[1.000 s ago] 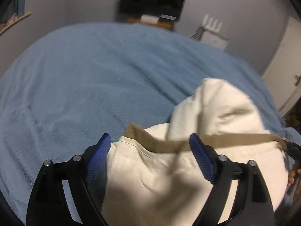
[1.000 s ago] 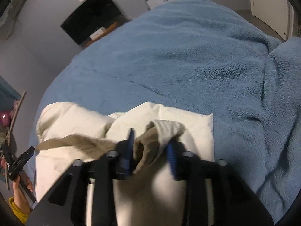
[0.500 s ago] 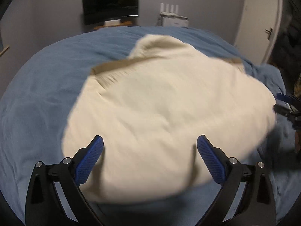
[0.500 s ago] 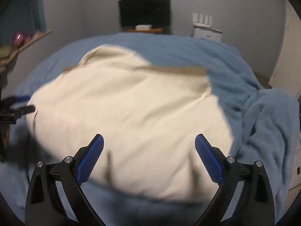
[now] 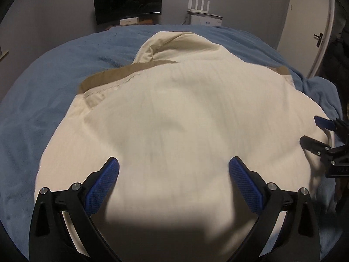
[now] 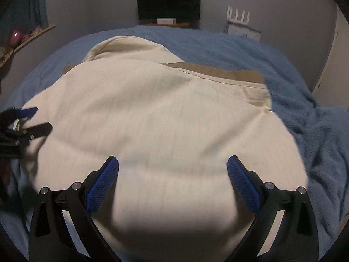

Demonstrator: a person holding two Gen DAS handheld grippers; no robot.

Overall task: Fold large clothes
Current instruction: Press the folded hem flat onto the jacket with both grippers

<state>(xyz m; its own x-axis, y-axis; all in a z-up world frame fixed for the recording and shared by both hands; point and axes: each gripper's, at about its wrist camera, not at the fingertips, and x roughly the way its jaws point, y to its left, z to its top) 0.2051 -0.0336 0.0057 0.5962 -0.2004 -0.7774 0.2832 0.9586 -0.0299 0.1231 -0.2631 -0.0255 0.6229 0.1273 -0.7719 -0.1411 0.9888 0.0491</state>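
Observation:
A large cream garment [image 5: 174,109] with a tan band [image 5: 122,72] along its far edge lies spread on the blue blanket [image 5: 43,87]. My left gripper [image 5: 174,163] hovers over the near part of the garment, open wide, with nothing pinched. In the right wrist view the same garment [image 6: 163,109] and its tan band [image 6: 218,72] fill the middle. My right gripper [image 6: 173,161] hangs above the cloth, its jaws opening, and its pads touch no fabric. Each gripper shows in the other's view: the right gripper [image 5: 320,131] at the right edge, the left gripper [image 6: 32,120] at the left edge.
The blue blanket [image 6: 240,48] covers the whole bed and bunches up at the right [image 6: 327,142]. Beyond the bed stand a dark monitor [image 5: 127,2], a white router [image 5: 200,6] and a door [image 5: 305,21]. A shelf with a pink candle [image 6: 15,37] is at the left.
Both grippers let go of the tan band, opened wide and drew back. The garment, bunched up a second ago, now lies spread flat on the blanket.

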